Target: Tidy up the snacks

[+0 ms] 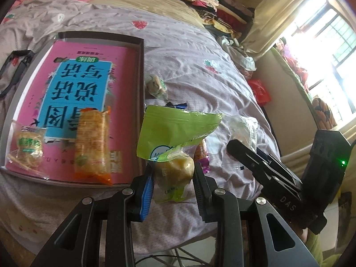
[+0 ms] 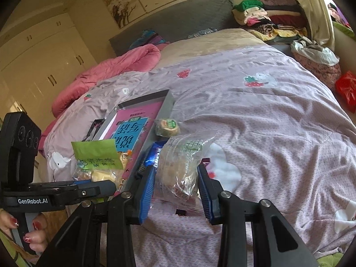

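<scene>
My left gripper [image 1: 173, 175] is shut on a green snack packet [image 1: 173, 138] with a yellow cake inside, held just right of the grey tray [image 1: 140, 71]. The tray holds a pink book [image 1: 73, 84], an orange-wrapped snack [image 1: 93, 144] and a small clear packet [image 1: 29, 146]. My right gripper [image 2: 175, 173] has its jaws around a clear-wrapped pastry [image 2: 180, 166] on the bedspread; whether the pads press it is unclear. A round green-labelled snack [image 2: 168, 126] lies beside the tray's edge [image 2: 169, 104]. The green packet also shows in the right wrist view [image 2: 98, 153].
A blue wrapper [image 2: 155, 153] and a purple-ended wrapper [image 1: 203, 158] lie on the lilac bedspread [image 2: 267, 133]. A pink quilt [image 2: 106, 71] lies far left. Folded clothes [image 1: 213, 6] are stacked at the bed's far corner. A red bag [image 2: 347, 89] is off the bed's right side.
</scene>
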`<state>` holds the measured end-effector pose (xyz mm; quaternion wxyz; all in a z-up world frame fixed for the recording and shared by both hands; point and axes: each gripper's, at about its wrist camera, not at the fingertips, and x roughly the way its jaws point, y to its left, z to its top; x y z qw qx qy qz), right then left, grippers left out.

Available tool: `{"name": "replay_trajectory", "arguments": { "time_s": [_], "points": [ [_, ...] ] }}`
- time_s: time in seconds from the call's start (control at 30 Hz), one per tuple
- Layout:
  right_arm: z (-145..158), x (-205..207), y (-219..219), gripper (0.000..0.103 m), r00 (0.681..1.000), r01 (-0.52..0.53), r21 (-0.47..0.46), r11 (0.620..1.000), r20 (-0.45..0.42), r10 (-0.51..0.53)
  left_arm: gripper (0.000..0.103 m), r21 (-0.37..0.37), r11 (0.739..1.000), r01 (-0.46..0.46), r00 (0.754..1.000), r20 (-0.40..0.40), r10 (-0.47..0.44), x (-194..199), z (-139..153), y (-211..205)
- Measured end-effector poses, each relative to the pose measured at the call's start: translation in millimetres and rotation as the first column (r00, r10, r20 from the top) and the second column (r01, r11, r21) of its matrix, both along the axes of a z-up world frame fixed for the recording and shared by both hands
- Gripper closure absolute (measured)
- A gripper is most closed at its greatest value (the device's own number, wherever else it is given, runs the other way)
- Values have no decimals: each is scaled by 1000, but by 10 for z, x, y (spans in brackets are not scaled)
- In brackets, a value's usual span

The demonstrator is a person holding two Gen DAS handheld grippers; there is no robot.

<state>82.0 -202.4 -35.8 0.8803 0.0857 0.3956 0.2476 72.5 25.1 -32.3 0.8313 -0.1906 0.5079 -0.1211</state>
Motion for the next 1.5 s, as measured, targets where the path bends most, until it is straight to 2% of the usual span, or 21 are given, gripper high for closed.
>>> {"name": "replay_trajectory", "arguments": {
  "time_s": [0.6, 1.1, 1.3, 1.5],
  "points": [
    [175, -241, 437, 64, 993, -107, 13, 994, 50, 106, 69, -3, 993, -118, 992, 48, 118, -137, 181, 550],
    [243, -309, 702, 64, 986, -153, 11, 988, 67, 152, 69, -1, 965, -262, 962, 75, 261, -167, 213, 1199],
    [257, -305, 860, 64, 983, -173, 9, 985, 68, 172, 69, 3, 958, -288, 955, 66, 288, -179, 141, 1338],
    [223, -279, 998, 64, 981, -184, 8, 983, 56, 184, 69, -1, 961, -276, 959, 58, 276, -181, 75, 1367]
  ]
}}
